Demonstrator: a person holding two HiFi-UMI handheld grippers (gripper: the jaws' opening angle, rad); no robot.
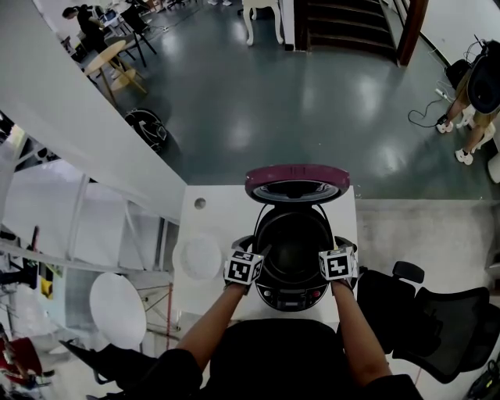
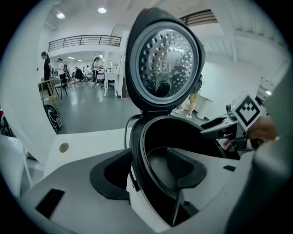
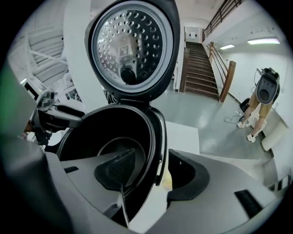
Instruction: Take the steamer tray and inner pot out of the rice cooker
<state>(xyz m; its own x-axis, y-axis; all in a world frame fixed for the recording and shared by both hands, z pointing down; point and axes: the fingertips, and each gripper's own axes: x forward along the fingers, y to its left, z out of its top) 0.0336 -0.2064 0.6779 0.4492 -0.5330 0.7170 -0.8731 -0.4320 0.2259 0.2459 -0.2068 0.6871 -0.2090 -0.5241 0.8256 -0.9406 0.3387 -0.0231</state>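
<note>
Open-jawed left hand-held gripper (image 2: 149,173) and right hand-held gripper (image 3: 151,173)

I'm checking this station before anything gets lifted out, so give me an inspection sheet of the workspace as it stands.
Surface: white table, with a small round hole near its far left corner.
Job's things: rice cooker with lid up; dark inner pot inside; steamer tray cannot be made out.
Clutter: white round disc on the table left of the cooker.
Grippers: left gripper and right gripper both open, each straddling the cooker's rim on its own side.
Cables: cable loose on the floor; nothing seen on the table.
Surroundings: office chair at right, stairs, people farther off.
</note>
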